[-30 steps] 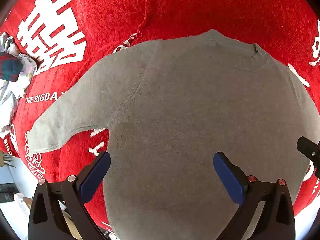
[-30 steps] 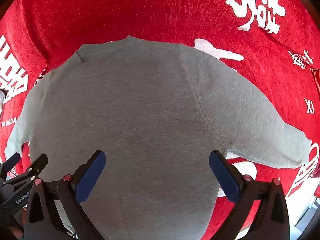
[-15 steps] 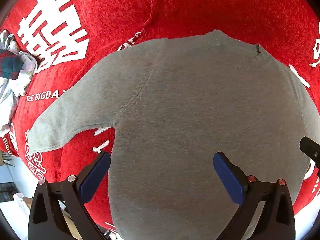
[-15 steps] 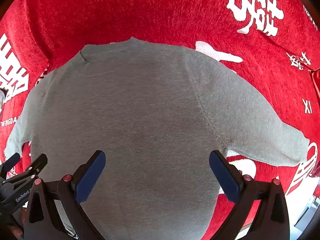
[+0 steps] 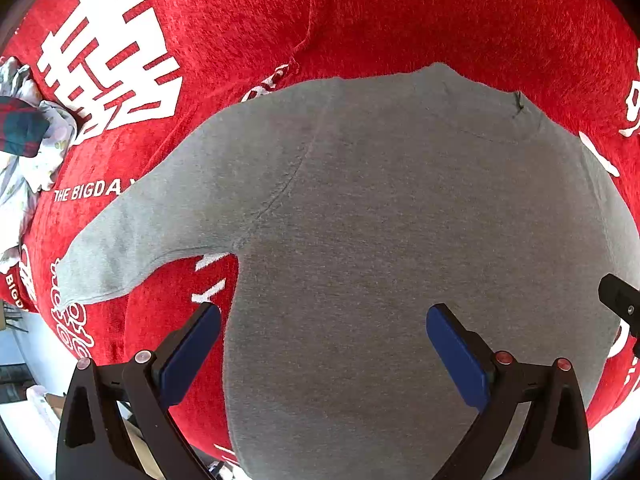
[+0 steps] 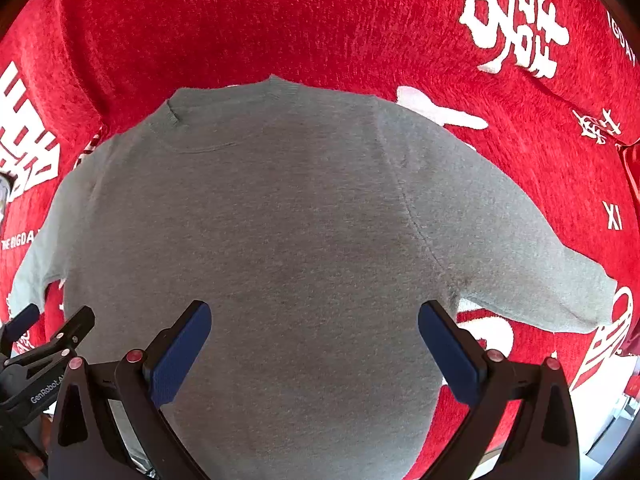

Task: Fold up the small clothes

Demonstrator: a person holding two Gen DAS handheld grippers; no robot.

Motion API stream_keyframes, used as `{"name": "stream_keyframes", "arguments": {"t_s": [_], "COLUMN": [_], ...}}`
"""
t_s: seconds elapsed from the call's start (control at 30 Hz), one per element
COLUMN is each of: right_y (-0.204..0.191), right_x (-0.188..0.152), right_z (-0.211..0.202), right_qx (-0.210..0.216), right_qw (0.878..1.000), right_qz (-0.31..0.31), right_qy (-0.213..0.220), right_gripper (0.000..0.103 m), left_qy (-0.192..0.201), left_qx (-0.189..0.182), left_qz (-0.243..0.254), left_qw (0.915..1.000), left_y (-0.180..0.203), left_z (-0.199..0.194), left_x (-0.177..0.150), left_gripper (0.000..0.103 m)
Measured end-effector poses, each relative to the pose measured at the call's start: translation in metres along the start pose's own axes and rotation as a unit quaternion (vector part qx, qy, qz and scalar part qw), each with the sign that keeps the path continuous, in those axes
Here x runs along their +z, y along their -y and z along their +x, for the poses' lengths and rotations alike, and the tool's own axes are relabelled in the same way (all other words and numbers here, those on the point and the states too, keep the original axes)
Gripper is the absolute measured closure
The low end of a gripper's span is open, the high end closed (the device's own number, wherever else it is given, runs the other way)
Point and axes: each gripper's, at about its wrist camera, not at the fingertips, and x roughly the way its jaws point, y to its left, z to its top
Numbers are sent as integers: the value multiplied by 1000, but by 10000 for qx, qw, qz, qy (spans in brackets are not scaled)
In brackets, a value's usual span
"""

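A small grey long-sleeved sweater (image 5: 380, 220) lies flat on a red cloth, collar away from me, both sleeves spread out to the sides. It also shows in the right wrist view (image 6: 280, 220). My left gripper (image 5: 322, 322) is open and empty above the sweater's lower left body; its left sleeve (image 5: 132, 240) reaches out to the left. My right gripper (image 6: 314, 320) is open and empty above the lower right body; the right sleeve (image 6: 532, 256) reaches out to the right. The sweater's hem is hidden below both views.
The red cloth (image 5: 400, 16) with white lettering covers the whole work surface. A pile of other clothes (image 5: 24, 144) lies at the far left edge. The left gripper's body (image 6: 44, 352) shows at the lower left of the right wrist view.
Both grippers have drifted slightly, so the sweater sits a little lower in each view. The sweater has not moved and both grippers stay open.
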Motion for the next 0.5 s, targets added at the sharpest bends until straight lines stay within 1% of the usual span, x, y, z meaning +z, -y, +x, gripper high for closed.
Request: {"name": "stream_keyframes", "arguments": {"t_s": [0.5], "right_y": [-1], "right_x": [-2], "right_z": [-3], "right_qx": [20], "right_qw": [10000], "right_qz": [-17], "right_qy": [0], "right_gripper": [0], "left_qy": [5], "left_qx": [4], "left_qz": [7], "left_qw": [10000], "left_y": [-1], "left_z": [0], "left_x": [-2], "left_gripper": [0]}}
